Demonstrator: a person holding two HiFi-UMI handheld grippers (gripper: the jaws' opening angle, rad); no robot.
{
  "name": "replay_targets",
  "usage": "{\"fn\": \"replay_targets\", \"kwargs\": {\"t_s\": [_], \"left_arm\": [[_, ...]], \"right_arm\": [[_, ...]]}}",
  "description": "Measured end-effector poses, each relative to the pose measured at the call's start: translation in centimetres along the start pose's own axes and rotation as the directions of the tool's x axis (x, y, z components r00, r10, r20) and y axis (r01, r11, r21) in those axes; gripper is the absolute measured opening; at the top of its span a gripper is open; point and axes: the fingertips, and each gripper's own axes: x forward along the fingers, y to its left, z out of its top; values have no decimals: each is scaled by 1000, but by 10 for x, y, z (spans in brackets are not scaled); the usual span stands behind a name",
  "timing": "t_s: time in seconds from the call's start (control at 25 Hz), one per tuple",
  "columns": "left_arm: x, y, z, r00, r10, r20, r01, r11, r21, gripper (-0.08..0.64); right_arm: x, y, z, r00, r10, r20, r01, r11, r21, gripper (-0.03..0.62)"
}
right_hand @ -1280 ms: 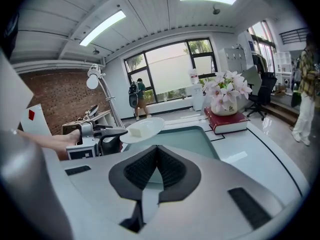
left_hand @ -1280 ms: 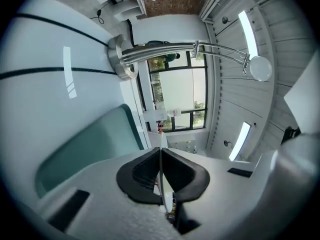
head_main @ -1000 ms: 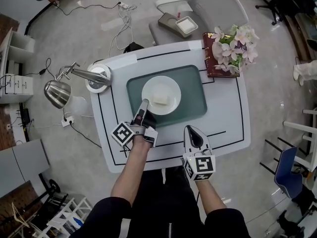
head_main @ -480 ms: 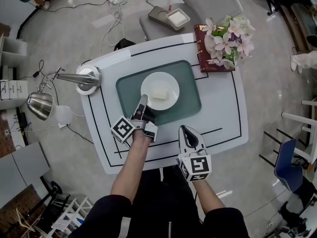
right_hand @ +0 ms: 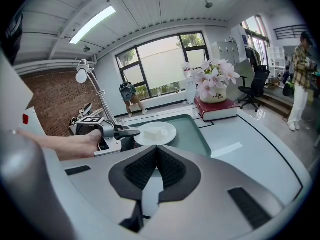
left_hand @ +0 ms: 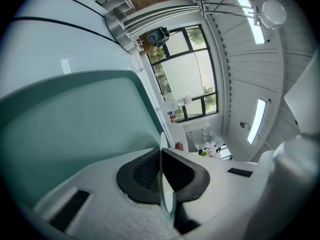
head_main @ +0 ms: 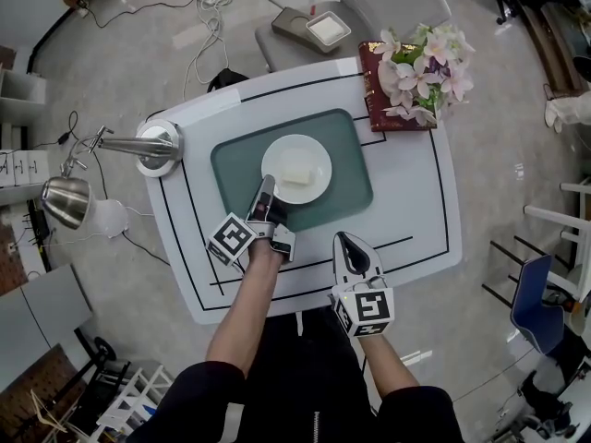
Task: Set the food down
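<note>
Your left gripper (head_main: pixel 266 188) fingers (left_hand: pixel 186 176) pinch plate (head_main: pixel 309 155) at near rim, clear of white food block (head_main: pixel 295 175); plate on green mat (head_main: pixel 355 192). Your right gripper (head_main: pixel 349 245) fingers closed, empty, parked aside over desk (head_main: pixel 416 210).

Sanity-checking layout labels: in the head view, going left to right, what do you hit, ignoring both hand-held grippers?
Desk lamp shade → lamp base → white plate carrying the food → red book with flowers on it.
</note>
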Motion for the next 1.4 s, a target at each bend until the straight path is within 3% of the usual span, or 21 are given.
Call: {"fn": "replay_targets", "kwargs": {"t_s": [0.28, 0.68, 0.96, 1.24, 1.4], "left_arm": [[0, 2, 1, 999, 35, -6, -35, 999, 39, 12], [-2, 6, -1, 995, 102, -5, -102, 995, 25, 15], [-8, 1, 3, 988, 157, 12, -157, 981, 111, 131], [-10, -10, 11, 980, 196, 39, -199, 939, 282, 219], [-12, -9, 15, 968, 246, 48, -245, 889, 387, 263]], "right_arm": [[2, 0, 2, 1000, -2, 4, 2, 1000, 8, 9], [1, 3, 3, 1000, -2, 7, 2, 1000, 16, 9], [-4, 3, 5, 1000, -3, 15, 3, 1000, 19, 9], [-7, 5, 7, 1000, 12, 20, -12, 1000, 19, 9], [-8, 6, 8, 1000, 20, 21, -20, 1000, 18, 9]]}}
